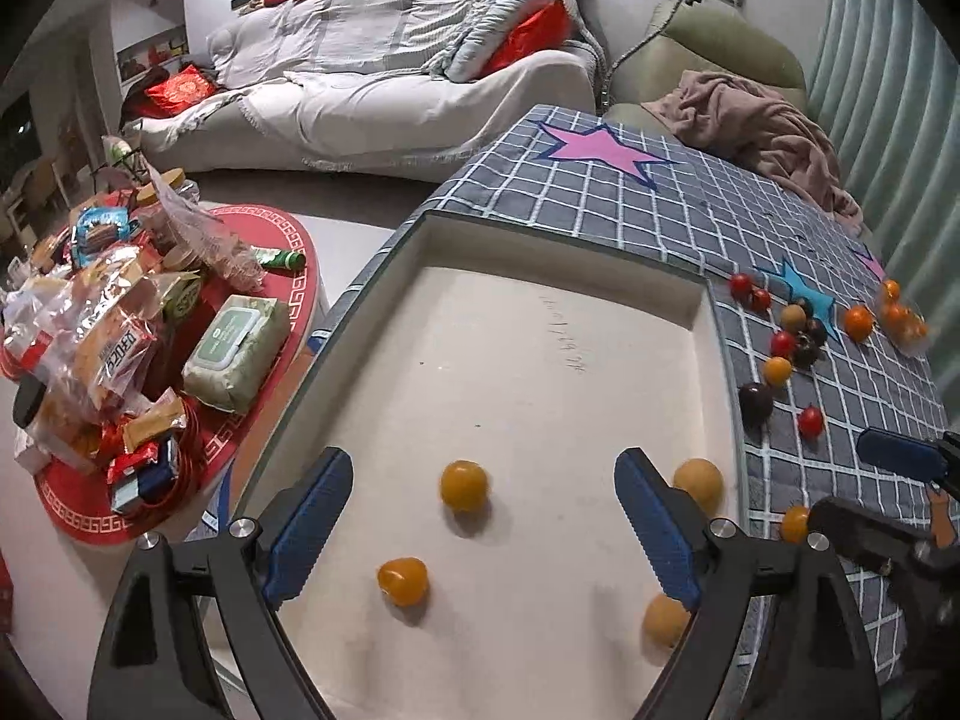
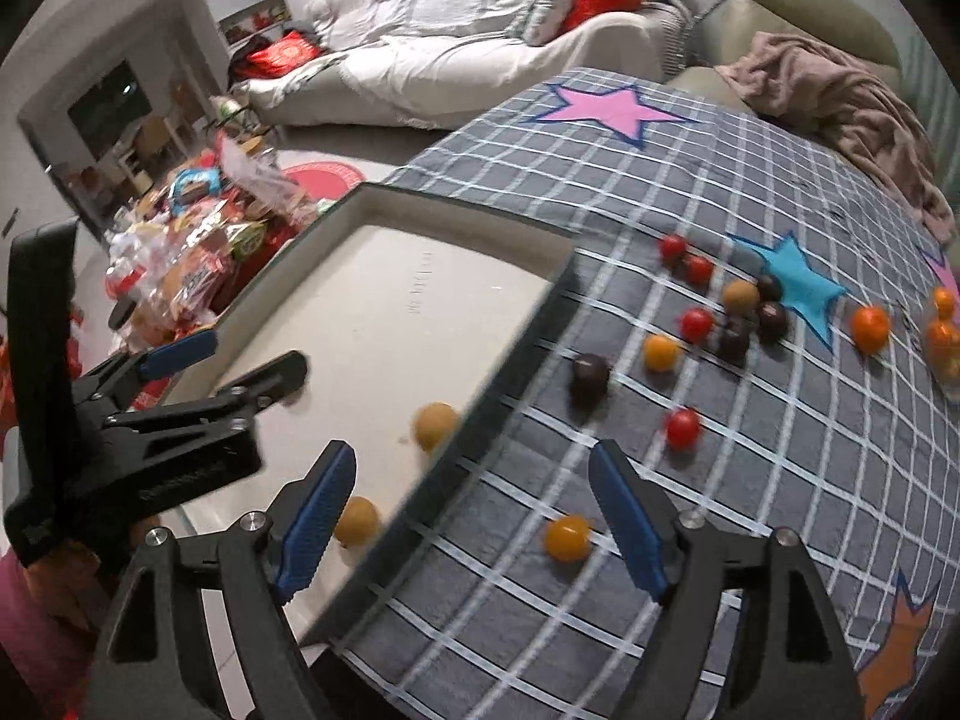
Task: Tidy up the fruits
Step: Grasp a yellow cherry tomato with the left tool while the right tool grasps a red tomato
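Four yellow fruits (image 1: 463, 485) lie loose in the white tray (image 1: 540, 324), under the left claw (image 1: 483, 531), jaws wide, nothing gripped. Right claw (image 2: 468, 525), also wide and empty, straddles the tray's near edge; one yellow fruit (image 2: 567, 537) between its fingers on the checked cloth (image 2: 690, 180); scattered fruits (image 2: 696, 324) beyond.

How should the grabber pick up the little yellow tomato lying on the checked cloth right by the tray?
Come straight down on the yellow tomato with the right gripper, whose open jaws already stand either side. Pinch its round middle gently: it is smooth, likely to roll, and has clear cloth around it.
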